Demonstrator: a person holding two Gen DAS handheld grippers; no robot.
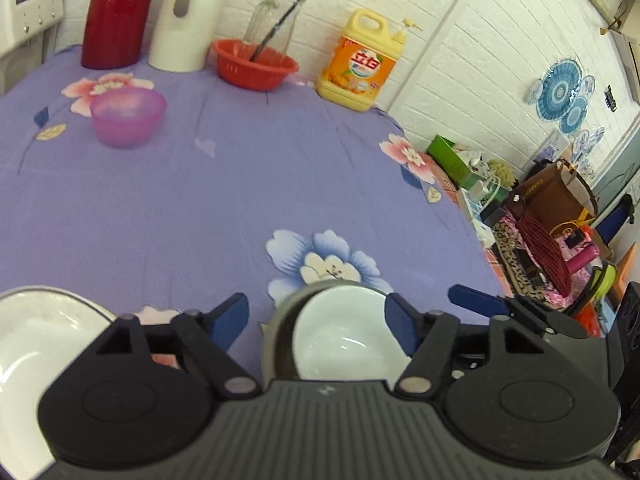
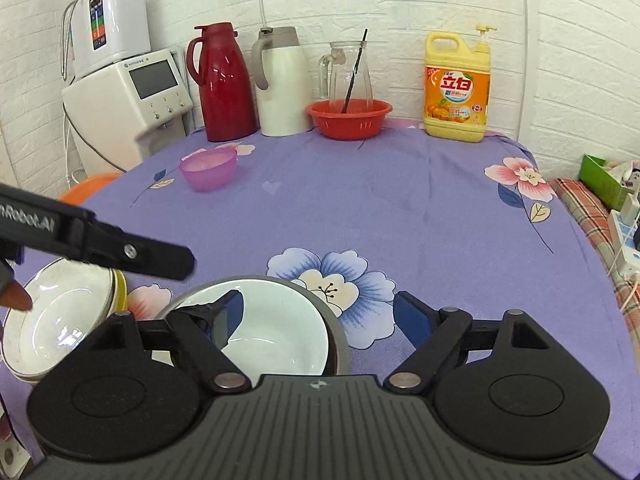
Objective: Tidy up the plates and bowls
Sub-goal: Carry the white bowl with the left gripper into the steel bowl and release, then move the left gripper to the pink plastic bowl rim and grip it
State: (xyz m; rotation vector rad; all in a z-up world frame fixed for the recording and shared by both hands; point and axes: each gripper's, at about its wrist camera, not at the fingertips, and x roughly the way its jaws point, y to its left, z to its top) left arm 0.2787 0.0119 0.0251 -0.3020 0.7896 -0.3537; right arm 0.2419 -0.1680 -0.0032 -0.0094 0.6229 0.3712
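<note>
Both tongs are spread, gripping nothing. The white bowl (image 2: 276, 328) sits between the left tongs (image 1: 320, 322), under the right tongs' (image 2: 320, 316) left finger; stacked plates (image 2: 60, 320) lie just left, likely a nesting spot.

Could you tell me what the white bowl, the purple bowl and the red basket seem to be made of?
White bowl: likely glazed ceramic, glossy with sharp highlights.
Purple bowl: probably plastic, translucent and matte.
Red basket: plastic, with moulded slots in its wall.
</note>
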